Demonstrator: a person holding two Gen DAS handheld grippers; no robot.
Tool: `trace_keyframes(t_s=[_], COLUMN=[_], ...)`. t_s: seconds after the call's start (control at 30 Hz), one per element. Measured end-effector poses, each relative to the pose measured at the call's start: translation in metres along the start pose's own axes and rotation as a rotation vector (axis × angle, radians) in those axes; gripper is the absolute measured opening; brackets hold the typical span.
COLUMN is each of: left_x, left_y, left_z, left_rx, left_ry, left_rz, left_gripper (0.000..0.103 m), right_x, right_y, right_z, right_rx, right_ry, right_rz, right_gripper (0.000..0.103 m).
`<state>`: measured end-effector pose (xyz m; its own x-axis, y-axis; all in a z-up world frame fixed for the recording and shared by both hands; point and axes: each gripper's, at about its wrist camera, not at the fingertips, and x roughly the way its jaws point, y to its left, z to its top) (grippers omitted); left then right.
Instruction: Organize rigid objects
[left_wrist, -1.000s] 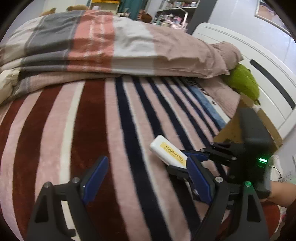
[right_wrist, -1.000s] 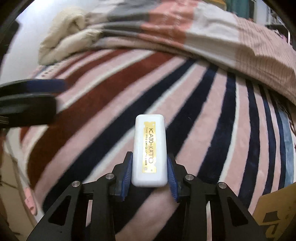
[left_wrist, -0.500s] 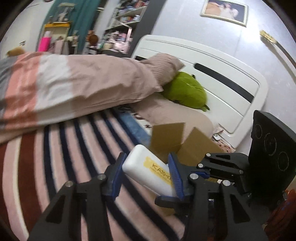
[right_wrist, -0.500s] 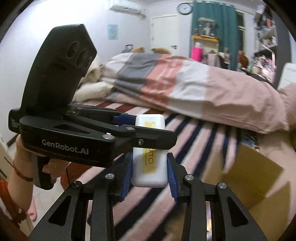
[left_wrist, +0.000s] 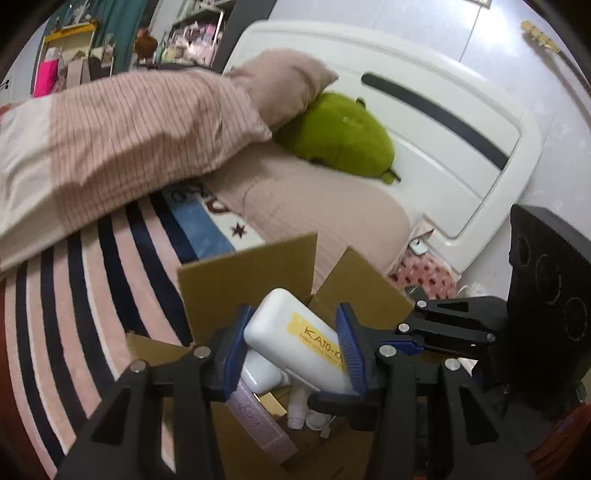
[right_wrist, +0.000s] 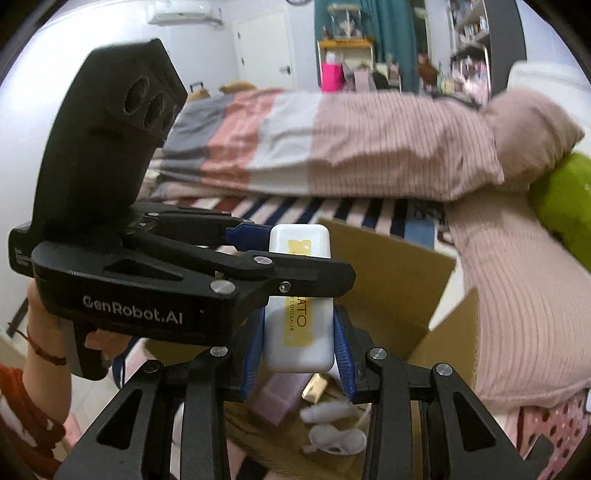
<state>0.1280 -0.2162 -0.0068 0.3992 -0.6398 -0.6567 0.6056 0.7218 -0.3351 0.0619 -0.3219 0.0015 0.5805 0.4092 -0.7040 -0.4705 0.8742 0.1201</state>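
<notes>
Two grippers (left_wrist: 291, 343) (right_wrist: 299, 345) both clamped on one white case (left_wrist: 295, 339), above one cardboard box (left_wrist: 247, 277).

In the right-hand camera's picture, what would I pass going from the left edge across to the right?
Person's hand → left gripper → white box → cardboard box → green plush toy.

Left gripper (right_wrist: 295, 258) hides the white case's (right_wrist: 299, 325) middle
</notes>
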Motion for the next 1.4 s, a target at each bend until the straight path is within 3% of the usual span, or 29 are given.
trace_keyframes(t_s=[0.1,0.23,0.37,0.47,0.5,0.57,0.63,0.8,0.87,1.03,1.17,1.4], left_x=[0.009,0.007,-0.002,-0.025,-0.032,-0.053,-0.073,-0.123,-0.140,-0.168,-0.178,-0.183], left_y=[-0.001,-0.005,-0.011,-0.015,-0.016,-0.018,-0.018,-0.009,-0.003,0.013,0.016,0.017], left_z=[-0.001,-0.002,-0.006,-0.011,-0.011,-0.016,-0.021,-0.042,-0.051,-0.072,-0.083,-0.089], left_rx=[-0.002,0.013,0.024,0.024,0.025,0.024,0.015,-0.035,-0.062,-0.123,-0.138,-0.151], left_ry=[0.046,0.056,0.040,-0.021,-0.041,-0.092,-0.129,-0.230,-0.261,-0.298,-0.315,-0.319], left_rz=[0.014,0.049,0.074,0.118,0.136,0.181,0.217,0.380,0.446,0.548,0.571,0.598], left_gripper=[0.043,0.056,0.058,0.075,0.081,0.084,0.087,0.100,0.100,0.100,0.100,0.100], right_x=[0.006,0.010,0.009,0.001,-0.002,-0.008,-0.017,-0.035,-0.039,-0.039,-0.040,-0.034], right_y=[-0.010,-0.014,-0.016,-0.011,-0.008,-0.002,0.007,0.036,0.049,0.070,0.079,0.083], right_z=[-0.005,-0.010,-0.010,-0.010,-0.010,-0.009,-0.007,-0.003,-0.002,-0.002,-0.002,-0.006], right_rx=[0.002,-0.006,0.012,0.008,0.002,-0.005,-0.025,-0.080,-0.107,-0.119,-0.103,-0.049], right_ry=[0.059,0.095,0.099,0.083,0.078,0.059,0.023,-0.099,-0.134,-0.192,-0.228,-0.208], right_rz=[0.006,-0.004,-0.006,-0.017,-0.024,-0.036,-0.042,-0.069,-0.089,-0.101,-0.113,-0.123], right_gripper=[0.031,0.031,0.031,0.033,0.035,0.052,0.060,0.084,0.093,0.096,0.096,0.096])
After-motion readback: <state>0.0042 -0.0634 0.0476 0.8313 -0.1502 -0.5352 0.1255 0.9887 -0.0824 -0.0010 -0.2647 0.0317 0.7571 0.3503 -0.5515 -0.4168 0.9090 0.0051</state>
